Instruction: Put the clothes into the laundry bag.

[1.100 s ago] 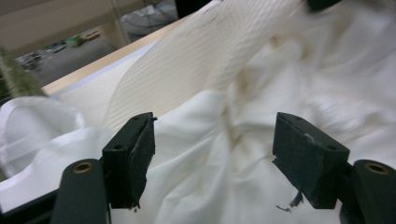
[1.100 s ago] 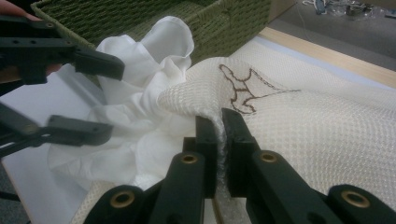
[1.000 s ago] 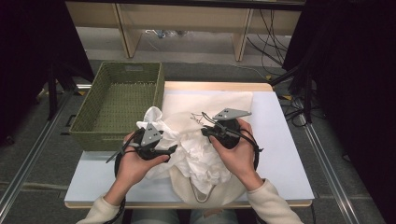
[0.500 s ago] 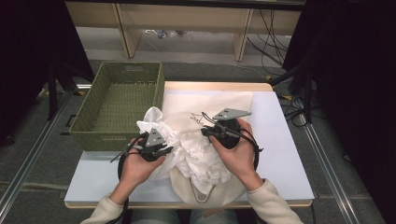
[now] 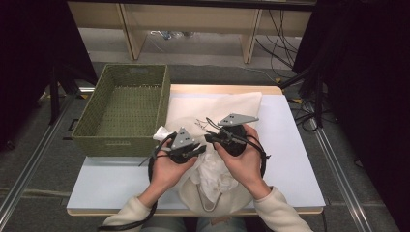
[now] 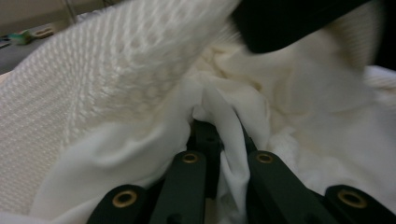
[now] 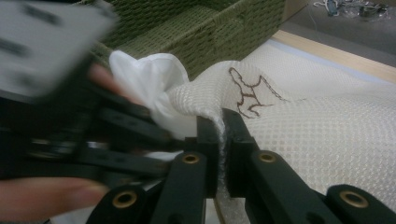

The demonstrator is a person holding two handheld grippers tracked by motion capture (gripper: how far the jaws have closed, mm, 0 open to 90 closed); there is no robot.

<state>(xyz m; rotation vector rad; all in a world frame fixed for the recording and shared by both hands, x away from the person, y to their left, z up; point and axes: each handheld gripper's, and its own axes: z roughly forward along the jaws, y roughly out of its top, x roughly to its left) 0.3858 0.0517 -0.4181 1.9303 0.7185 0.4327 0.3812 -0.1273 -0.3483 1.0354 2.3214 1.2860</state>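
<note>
Your left gripper (image 6: pixel 219 140) clamped on white lining (image 6: pixel 140 154), right gripper (image 7: pixel 222 135) pinching mesh bag (image 7: pixel 327 130), both beside green basket (image 5: pixel 104 137).

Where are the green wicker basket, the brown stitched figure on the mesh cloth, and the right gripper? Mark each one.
green wicker basket (image 5: pixel 92 129): high view, left wall.
brown stitched figure (image 7: pixel 247 93): right gripper view, middle of the outline.
right gripper (image 7: pixel 219 126): right gripper view, between the fingertips, shut on the mesh cloth (image 7: pixel 327 130).

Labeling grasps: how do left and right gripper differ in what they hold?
Left gripper pinches smooth thin white cloth; right gripper clamps the waffle-textured cream fabric with brown stitching. In the high view, left sits nearer the green basket, right farther forward. Both are shut on fabric.
</note>
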